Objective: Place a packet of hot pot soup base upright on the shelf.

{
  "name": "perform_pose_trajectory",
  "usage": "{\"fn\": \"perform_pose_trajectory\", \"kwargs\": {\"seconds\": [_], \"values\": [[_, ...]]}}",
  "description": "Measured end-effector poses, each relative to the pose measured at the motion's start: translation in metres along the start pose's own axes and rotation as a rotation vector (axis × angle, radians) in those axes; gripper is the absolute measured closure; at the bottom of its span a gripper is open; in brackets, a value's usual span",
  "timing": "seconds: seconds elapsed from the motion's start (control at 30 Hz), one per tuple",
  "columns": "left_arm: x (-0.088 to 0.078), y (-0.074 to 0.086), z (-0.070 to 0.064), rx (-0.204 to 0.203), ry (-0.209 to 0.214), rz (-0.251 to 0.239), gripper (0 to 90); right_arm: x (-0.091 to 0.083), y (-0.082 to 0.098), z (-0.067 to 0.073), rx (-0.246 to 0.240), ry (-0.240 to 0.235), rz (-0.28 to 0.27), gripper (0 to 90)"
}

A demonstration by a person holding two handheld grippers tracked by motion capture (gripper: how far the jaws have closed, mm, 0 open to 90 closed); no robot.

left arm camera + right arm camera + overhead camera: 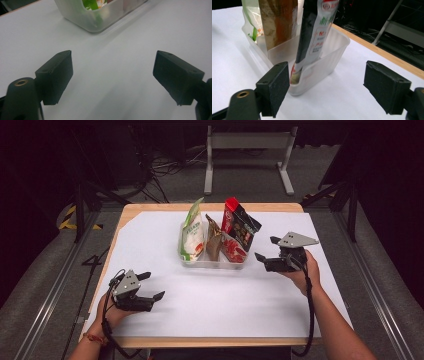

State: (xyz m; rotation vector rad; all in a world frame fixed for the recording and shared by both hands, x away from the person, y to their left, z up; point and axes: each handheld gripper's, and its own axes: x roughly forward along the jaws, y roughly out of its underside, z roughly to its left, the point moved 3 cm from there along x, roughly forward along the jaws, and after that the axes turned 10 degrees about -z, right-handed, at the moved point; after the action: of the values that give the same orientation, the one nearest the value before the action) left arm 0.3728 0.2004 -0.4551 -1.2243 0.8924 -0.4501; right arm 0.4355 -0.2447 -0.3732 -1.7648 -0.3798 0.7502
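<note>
Print on the red-and-black snack pouch incl. Chinese characters, too small/blurred to read; green-and-white pouch and brown pouch also carry no legible text. All three stand upright in a translucent plastic bin mid-table on the white sheet, red-and-black one at the bin's right end. Right gripper held level just right of the bin, pointing at it, jaws released w/ nothing between; wrist off the table. Left gripper rests low near the front-left of the sheet, well apart from the bin, jaws spread wide, empty, hand beneath it.
</note>
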Motion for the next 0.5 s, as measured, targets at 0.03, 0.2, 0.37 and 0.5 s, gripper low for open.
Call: {"fn": "perform_pose_trajectory", "kwargs": {"seconds": [0.03, 0.2, 0.37, 0.5], "values": [[0.0, 0.0, 0.0, 0.005, 0.0, 0.003, 17.1, -0.001, 0.002, 0.001, -0.003, 0.004, 0.0, 21.2], [0.0, 0.0, 0.0, 0.003, -0.002, 0.003, 16.6, -0.008, 0.014, 0.001, -0.011, 0.021, -0.005, 21.3], [0.001, 0.0, -0.001, 0.001, 0.004, 0.007, 16.6, -0.015, 0.023, 0.001, -0.018, 0.021, -0.013, 20.9], [0.002, 0.001, -0.002, 0.004, 0.007, 0.012, 16.6, -0.021, 0.028, 0.001, -0.033, 0.022, -0.027, 19.6]]}}
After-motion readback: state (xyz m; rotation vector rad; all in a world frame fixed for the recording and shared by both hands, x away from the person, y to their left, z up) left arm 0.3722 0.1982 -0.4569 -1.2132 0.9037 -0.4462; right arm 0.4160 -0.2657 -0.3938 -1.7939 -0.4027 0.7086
